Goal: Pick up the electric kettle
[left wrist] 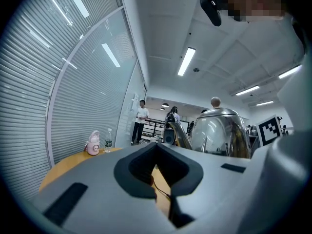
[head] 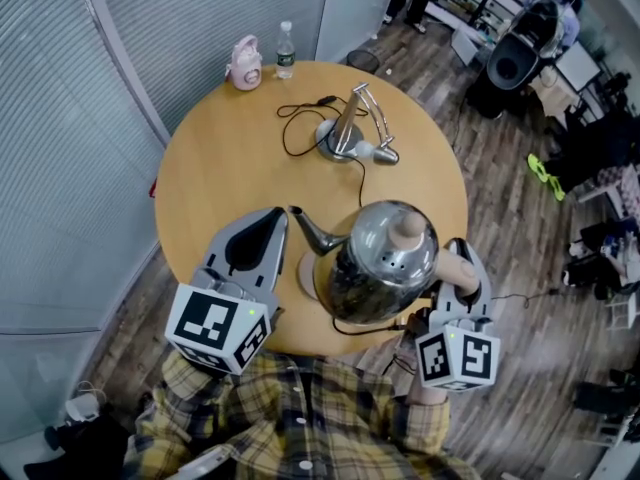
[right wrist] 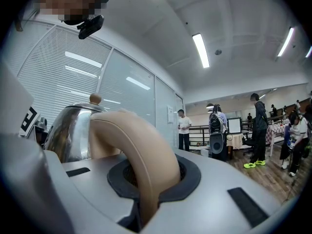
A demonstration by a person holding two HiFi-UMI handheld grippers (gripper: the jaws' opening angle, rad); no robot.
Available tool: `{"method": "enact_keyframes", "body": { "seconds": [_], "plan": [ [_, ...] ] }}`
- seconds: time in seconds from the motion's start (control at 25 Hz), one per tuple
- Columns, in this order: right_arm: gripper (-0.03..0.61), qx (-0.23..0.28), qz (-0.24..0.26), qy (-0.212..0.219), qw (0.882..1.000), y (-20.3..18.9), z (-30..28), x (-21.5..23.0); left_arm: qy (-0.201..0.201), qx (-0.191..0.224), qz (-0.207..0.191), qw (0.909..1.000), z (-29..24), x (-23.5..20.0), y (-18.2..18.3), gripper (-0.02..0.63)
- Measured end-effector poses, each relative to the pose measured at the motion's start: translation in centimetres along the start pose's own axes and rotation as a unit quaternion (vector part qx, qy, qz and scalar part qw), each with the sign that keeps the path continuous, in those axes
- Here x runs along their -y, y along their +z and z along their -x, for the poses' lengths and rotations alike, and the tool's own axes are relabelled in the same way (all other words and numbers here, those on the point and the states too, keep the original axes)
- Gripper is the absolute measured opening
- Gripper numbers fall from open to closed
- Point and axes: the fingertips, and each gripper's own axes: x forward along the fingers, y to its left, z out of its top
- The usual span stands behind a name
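A shiny steel electric kettle (head: pixel 375 263) with a dark spout (head: pixel 312 230) and a tan knob is over the near edge of the round wooden table (head: pixel 220 158). Its tan handle (right wrist: pixel 136 150) arches up between the jaws of my right gripper (head: pixel 462 258), which is shut on it. A white base (head: pixel 307 273) shows under the kettle's left side; I cannot tell whether the kettle rests on it. My left gripper (head: pixel 270 218) lies level just left of the kettle, shut with nothing held. In the left gripper view the kettle (left wrist: pixel 219 133) stands at the right.
A silver desk lamp (head: pixel 350 128) with a black cable lies mid-table behind the kettle. A pink bottle (head: pixel 244 63) and a water bottle (head: pixel 285 50) stand at the far edge by the glass wall. People stand in the room beyond.
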Motion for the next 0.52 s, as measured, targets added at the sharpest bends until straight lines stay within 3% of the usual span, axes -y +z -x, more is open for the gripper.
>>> {"method": "enact_keyframes", "body": {
  "seconds": [0.52],
  "plan": [
    [0.046,0.015,0.005,-0.005,1.000,0.7,-0.8,0.6,-0.042,-0.014,-0.025,0.9987,-1.2,-0.4,-0.6,-0.002]
  ]
}}
